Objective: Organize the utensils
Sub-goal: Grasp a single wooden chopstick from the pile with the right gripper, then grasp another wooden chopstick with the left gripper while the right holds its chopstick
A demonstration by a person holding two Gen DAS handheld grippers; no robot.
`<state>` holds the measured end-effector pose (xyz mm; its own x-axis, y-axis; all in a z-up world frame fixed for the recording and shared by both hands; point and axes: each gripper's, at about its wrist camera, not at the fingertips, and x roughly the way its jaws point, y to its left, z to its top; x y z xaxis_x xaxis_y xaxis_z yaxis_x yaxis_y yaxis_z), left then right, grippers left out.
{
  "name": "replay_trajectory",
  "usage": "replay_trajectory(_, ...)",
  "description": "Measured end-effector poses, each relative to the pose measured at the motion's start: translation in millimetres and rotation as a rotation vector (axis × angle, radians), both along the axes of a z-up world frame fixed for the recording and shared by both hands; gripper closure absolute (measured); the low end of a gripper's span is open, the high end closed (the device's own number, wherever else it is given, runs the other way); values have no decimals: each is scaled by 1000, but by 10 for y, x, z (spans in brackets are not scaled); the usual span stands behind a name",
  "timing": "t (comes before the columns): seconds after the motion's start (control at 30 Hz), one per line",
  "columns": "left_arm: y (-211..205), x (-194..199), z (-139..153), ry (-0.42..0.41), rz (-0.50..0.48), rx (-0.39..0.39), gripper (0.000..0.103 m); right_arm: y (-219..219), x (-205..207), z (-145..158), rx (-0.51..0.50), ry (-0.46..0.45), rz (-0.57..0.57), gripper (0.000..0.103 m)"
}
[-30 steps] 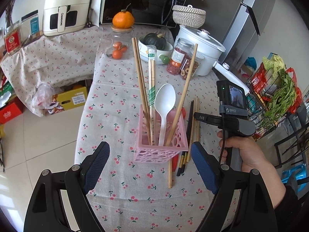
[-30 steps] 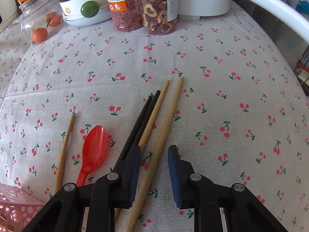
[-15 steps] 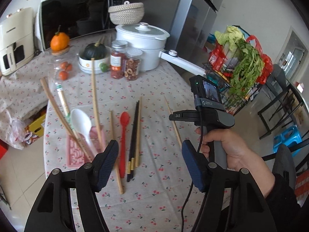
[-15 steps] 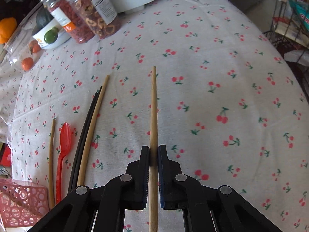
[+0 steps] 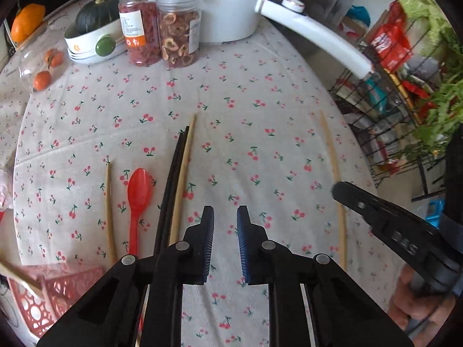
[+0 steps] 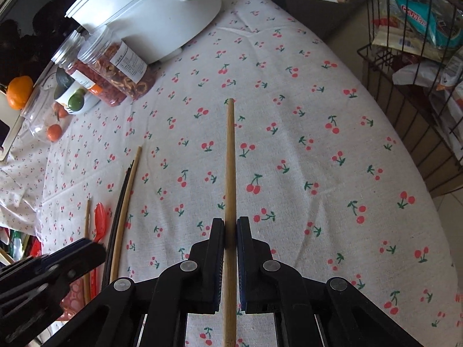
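My right gripper (image 6: 230, 225) is shut on a wooden chopstick (image 6: 230, 156), held over the cherry-print tablecloth; the stick also shows in the left wrist view (image 5: 332, 162). My left gripper (image 5: 225, 217) hangs empty over the cloth, jaws narrowed but apart. Left of it lie another wooden chopstick (image 5: 182, 176), a black chopstick pair (image 5: 173, 173), a red spoon (image 5: 138, 199) and a third wooden chopstick (image 5: 108, 208). The pink basket (image 5: 43, 297) sits at the lower left, partly cut off.
At the back stand two jars (image 5: 162, 29), a white bowl with a squash (image 5: 92, 37), a white cooker (image 5: 220, 3) with a long handle (image 5: 312, 34) and a clear jar of small oranges (image 5: 43, 66). A wire rack of groceries (image 5: 405, 66) stands off the table's right edge.
My left gripper has swung in low over the cloth and its jaws have narrowed. My right gripper, shut on the wooden chopstick half a second ago, still holds it, further right.
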<state>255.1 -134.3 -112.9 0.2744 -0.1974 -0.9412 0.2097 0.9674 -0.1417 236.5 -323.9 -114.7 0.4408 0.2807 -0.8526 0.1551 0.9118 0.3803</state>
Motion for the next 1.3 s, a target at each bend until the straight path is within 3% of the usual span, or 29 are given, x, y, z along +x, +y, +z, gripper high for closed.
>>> replay_trajectory(0.23, 71, 286, -361, 37, 71, 93, 90, 35, 26, 42, 5, -27, 35, 99)
replay_trajectory(0.57, 7, 385, -339, -1, 74, 142, 92, -1, 27, -3, -5, -21, 37, 99)
replay_trajectory(0.8, -46, 497, -484, 54, 60, 151, 92, 5, 42, -18, 1, -13, 35, 99)
replay_trajectory(1.07, -200, 718, -516, 29, 46, 196, 95, 23, 35, -4, -9, -19, 31, 99)
replay_trajectory(1.17, -254, 663, -431, -2, 27, 180, 97, 7, 8, 26, -15, -28, 23, 99)
replay_trajectory(1.3, -284, 471, -96, -74, 7, 113, 97, -1, -97, 158, -36, -60, 9, 99)
